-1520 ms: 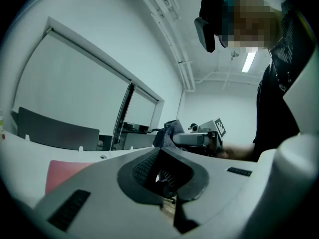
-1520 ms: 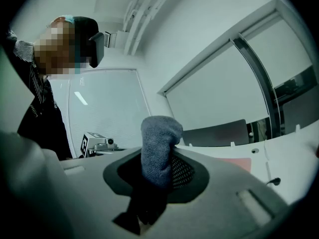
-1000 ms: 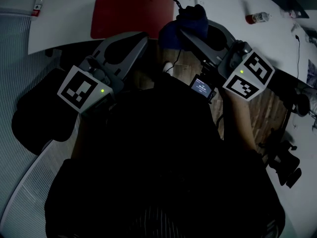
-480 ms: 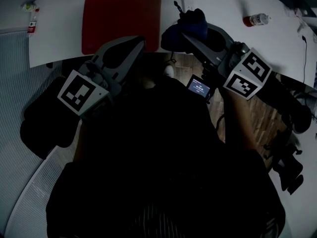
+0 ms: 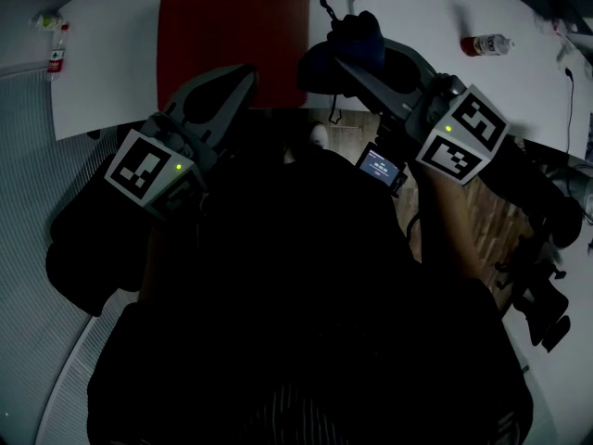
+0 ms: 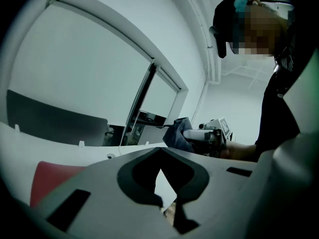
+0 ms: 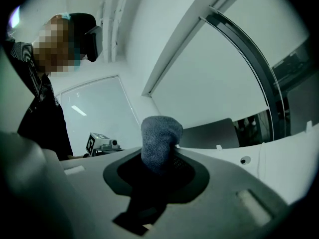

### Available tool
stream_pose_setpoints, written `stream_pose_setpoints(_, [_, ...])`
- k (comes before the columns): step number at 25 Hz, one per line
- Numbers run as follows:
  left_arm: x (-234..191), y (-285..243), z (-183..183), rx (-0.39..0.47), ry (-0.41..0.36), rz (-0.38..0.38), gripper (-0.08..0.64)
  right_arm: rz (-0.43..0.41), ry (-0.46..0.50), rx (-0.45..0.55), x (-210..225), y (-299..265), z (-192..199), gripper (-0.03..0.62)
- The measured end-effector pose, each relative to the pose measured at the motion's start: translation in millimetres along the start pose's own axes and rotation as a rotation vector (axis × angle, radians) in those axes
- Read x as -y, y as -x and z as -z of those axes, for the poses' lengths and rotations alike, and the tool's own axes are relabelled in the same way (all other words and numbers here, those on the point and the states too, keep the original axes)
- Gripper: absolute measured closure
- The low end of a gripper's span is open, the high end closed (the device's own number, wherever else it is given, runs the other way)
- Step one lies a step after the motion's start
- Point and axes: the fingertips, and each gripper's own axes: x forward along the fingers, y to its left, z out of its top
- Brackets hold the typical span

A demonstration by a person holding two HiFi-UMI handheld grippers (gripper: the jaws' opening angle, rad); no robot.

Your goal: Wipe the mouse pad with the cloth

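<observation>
The flat red rectangular mouse pad (image 5: 232, 26) lies at 12 o'clock on the white bench (image 5: 417, 7), near its front edge. At 1 o'clock the right gripper (image 5: 341, 61) has its fingers clamped on a bunched blue-grey knitted cloth (image 7: 159, 138), not yet on the pad. The left gripper (image 5: 243, 74) seems to have its fingers closed on nothing, though the view is dim. Unpinned, the pad may slide under a stroke, and so small a wad lets the fingers scrape it.
</observation>
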Motion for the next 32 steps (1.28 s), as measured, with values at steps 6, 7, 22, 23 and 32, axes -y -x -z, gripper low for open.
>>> stream_pose_setpoints(6, [-39, -8, -25, -0.011, -0.063, 0.109, 0.560, 0.137, 0.021, 0.036, 13, -15, -23, 0.490])
stream_pose_setpoints(7, [-47, -8, -26, -0.015, -0.060, 0.120, 0.560, 0.154, 0.026, 0.033, 14, -19, -24, 0.491])
stream_pose_setpoints(22, [-116, -8, 1, -0.133, -0.027, 0.269, 0.560, 0.306, 0.027, 0.003, 22, -76, -36, 0.490])
stream_pose_setpoints(23, [-118, -7, 4, -0.141, -0.025, 0.281, 0.560, 0.310, 0.027, -0.008, 21, -80, -35, 0.490])
stream_pose_setpoints(32, [-154, 10, 12, -0.122, -0.010, 0.268, 0.560, 0.309, 0.035, -0.102, 20, -116, -28, 0.490])
